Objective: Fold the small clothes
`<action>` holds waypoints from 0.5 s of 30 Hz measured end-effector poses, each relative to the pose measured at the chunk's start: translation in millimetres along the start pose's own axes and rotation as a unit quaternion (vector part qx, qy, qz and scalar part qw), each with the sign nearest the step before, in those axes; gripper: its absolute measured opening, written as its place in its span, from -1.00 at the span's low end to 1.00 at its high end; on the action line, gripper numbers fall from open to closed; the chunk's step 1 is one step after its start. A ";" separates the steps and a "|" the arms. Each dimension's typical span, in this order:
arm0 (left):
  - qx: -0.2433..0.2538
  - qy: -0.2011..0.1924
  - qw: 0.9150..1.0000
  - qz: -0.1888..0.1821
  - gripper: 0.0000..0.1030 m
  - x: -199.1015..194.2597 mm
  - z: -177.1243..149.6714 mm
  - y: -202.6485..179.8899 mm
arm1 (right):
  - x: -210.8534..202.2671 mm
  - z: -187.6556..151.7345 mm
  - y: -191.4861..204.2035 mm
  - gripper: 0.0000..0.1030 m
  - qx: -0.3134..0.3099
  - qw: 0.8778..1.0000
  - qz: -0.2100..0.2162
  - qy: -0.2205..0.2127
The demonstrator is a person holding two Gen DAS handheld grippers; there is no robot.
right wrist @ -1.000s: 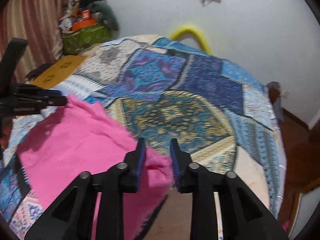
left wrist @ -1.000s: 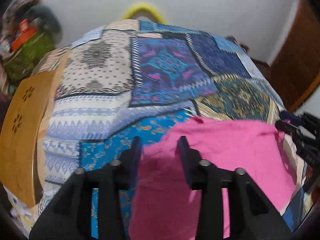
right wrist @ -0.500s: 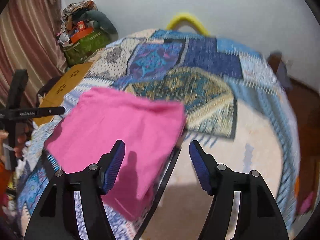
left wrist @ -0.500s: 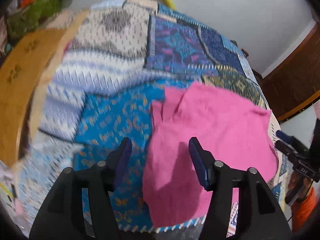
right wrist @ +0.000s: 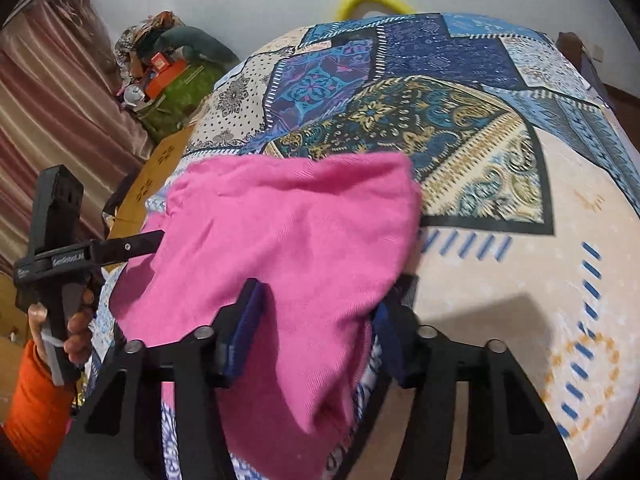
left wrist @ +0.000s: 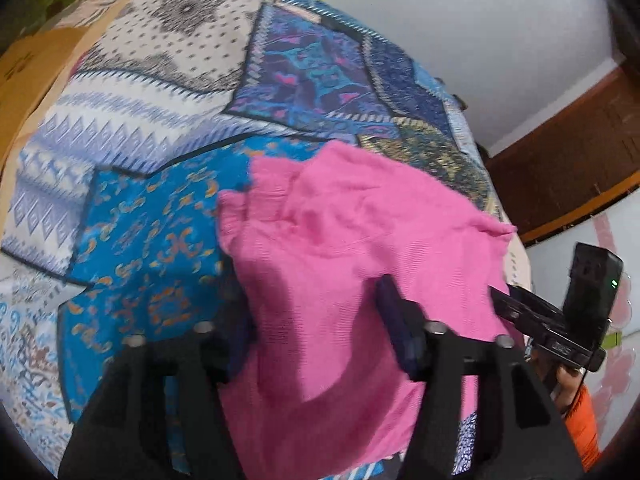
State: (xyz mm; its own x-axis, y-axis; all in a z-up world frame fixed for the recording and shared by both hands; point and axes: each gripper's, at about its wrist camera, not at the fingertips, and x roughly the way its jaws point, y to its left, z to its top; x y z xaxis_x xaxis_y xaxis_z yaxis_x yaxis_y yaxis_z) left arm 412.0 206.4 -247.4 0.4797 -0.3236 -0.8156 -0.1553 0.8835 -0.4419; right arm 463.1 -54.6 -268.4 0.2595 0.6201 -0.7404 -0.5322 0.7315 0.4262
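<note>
Both grippers, left gripper (left wrist: pixel 316 320) and right gripper (right wrist: pixel 316 320), tilt downward over the bed's near edge, jaws closing around the near hem of the pink garment (left wrist: pixel 352 240), not yet pinching. It lies on the patchwork bedspread (left wrist: pixel 152 128), looks light, limp, likely to sag; grip the near corners.
</note>
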 end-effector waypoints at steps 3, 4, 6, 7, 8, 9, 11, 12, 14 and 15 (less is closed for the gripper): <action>0.009 -0.010 1.000 -0.005 -0.61 -2.8 -0.4 -5.6 | 0.9 0.3 2.7 -0.68 0.003 1.000 0.022 0.003; 0.015 -0.016 1.000 -0.001 -0.62 -6.9 -1.4 -8.0 | -0.9 0.1 3.9 -0.71 0.000 1.000 0.020 0.004; 0.030 -0.029 0.999 0.002 -0.66 -20.5 -4.6 -14.6 | -10.1 -2.2 15.2 -0.75 -0.030 1.000 0.005 -0.007; 0.035 -0.036 0.999 0.001 -0.66 -28.1 -6.0 -17.3 | -15.0 -3.2 20.0 -0.77 -0.040 0.999 0.001 -0.012; 0.040 -0.045 0.998 -0.002 -0.67 -38.8 -8.0 -20.7 | -21.0 -3.9 23.7 -0.77 -0.045 0.999 0.003 -0.017; 0.045 -0.055 0.997 -0.004 -0.67 -52.2 -10.7 -25.2 | -28.6 -5.1 28.5 -0.78 -0.049 0.999 0.008 -0.022; 0.055 -0.072 0.996 -0.005 -0.68 -79.2 -17.1 -34.4 | -47.9 -7.9 41.7 -0.80 -0.064 0.997 0.015 -0.036; 0.058 -0.078 0.995 -0.005 -0.68 -91.2 -20.6 -37.8 | -56.6 -9.6 48.7 -0.81 -0.072 0.996 0.018 -0.041; 0.065 -0.094 0.993 -0.002 -0.68 -116.7 -29.5 -45.9 | -78.7 -15.3 68.0 -0.81 -0.091 0.994 0.022 -0.058; 0.071 -0.104 0.992 -0.001 -0.68 -132.3 -35.6 -49.7 | -90.1 -19.0 79.0 -0.81 -0.100 0.992 0.025 -0.067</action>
State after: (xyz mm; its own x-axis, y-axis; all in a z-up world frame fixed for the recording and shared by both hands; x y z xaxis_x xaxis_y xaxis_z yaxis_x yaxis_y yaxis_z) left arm 325.5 193.2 -130.9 0.6500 -0.2620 -0.7133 -0.0378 0.9264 -0.3746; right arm 382.4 -58.1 -177.8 0.3259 0.6968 -0.6389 -0.6932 0.6357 0.3397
